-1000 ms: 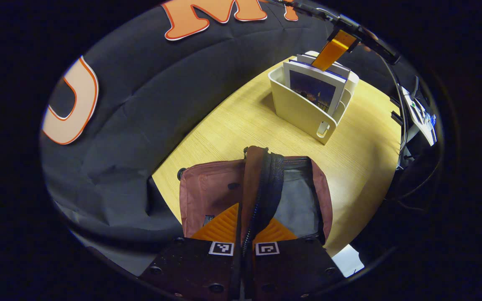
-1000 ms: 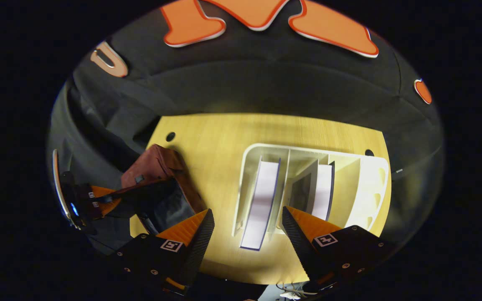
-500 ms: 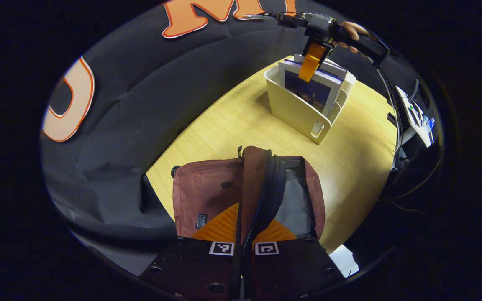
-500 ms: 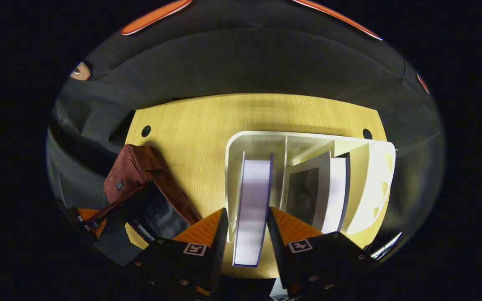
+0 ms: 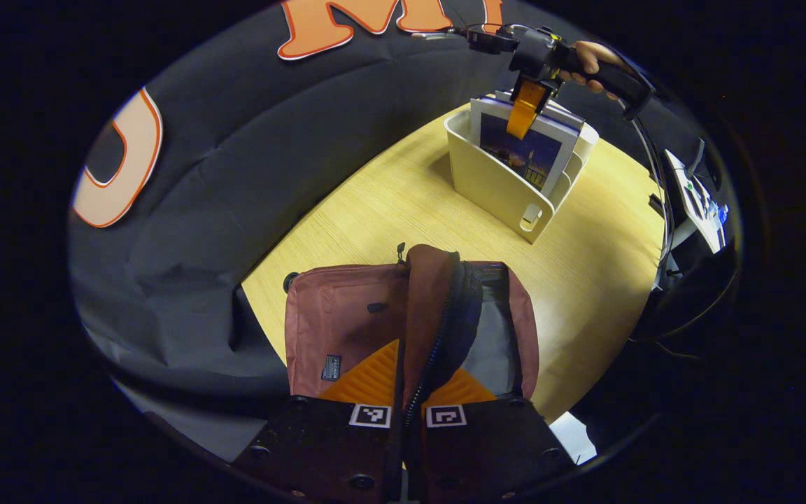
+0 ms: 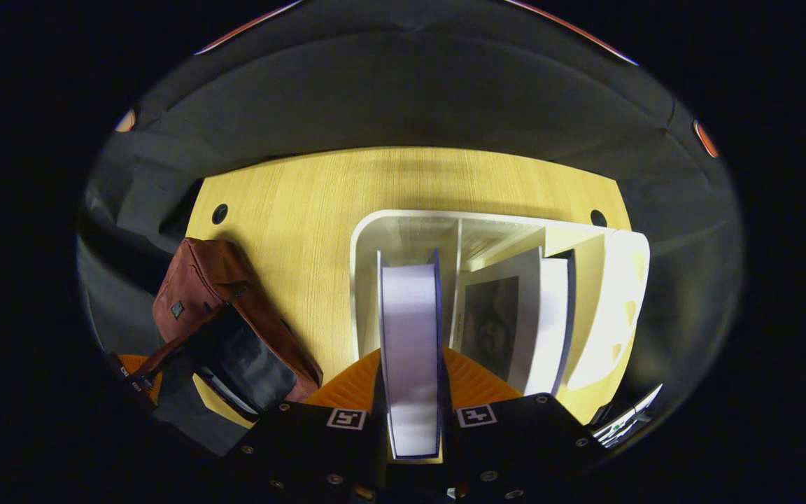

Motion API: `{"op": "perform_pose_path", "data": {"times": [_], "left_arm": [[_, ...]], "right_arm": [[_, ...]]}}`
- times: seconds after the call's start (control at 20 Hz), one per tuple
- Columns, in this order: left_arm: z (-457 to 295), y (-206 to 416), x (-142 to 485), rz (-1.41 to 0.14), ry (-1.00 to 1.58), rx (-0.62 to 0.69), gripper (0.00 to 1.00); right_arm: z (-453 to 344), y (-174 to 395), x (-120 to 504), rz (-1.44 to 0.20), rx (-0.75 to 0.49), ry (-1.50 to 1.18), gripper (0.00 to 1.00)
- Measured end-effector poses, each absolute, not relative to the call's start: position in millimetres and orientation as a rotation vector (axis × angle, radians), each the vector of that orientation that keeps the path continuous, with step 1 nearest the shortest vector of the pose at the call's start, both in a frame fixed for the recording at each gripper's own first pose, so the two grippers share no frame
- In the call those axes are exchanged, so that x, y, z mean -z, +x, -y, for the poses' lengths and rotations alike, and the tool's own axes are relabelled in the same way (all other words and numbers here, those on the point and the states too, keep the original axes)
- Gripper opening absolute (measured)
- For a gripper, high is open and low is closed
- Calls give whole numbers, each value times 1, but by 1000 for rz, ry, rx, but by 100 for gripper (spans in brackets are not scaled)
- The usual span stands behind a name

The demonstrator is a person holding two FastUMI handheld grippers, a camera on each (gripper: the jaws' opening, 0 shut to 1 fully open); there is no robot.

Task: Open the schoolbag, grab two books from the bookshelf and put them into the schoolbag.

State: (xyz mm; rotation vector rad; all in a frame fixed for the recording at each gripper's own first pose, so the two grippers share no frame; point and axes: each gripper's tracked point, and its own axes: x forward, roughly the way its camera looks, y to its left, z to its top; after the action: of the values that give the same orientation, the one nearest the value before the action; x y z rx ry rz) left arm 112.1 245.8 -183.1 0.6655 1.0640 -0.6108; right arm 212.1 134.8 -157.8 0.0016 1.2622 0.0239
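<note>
The right gripper (image 6: 411, 392) is pinching a book (image 6: 410, 336) standing in the cream bookshelf (image 6: 613, 280) on the counter (image 6: 305, 203). The left gripper (image 5: 408, 381) is clamping the zipper flap of the open schoolbag (image 5: 336, 318) nearby.

A pale wooden tabletop (image 6: 403, 182) with fine straight grain; two round dark holes (image 6: 220, 213) near its far corners; black wrinkled cloth wall (image 5: 235, 161) close behind it; bright light on the wood, surroundings dim.
</note>
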Motion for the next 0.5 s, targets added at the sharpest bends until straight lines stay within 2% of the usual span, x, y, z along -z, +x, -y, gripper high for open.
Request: {"op": "perform_pose_path", "data": {"times": [0.5], "left_arm": [[-244, 110, 183, -1073, 660, 619, 4]], "right_arm": [[-115, 173, 61, -1153, -84, 86, 31]]}}
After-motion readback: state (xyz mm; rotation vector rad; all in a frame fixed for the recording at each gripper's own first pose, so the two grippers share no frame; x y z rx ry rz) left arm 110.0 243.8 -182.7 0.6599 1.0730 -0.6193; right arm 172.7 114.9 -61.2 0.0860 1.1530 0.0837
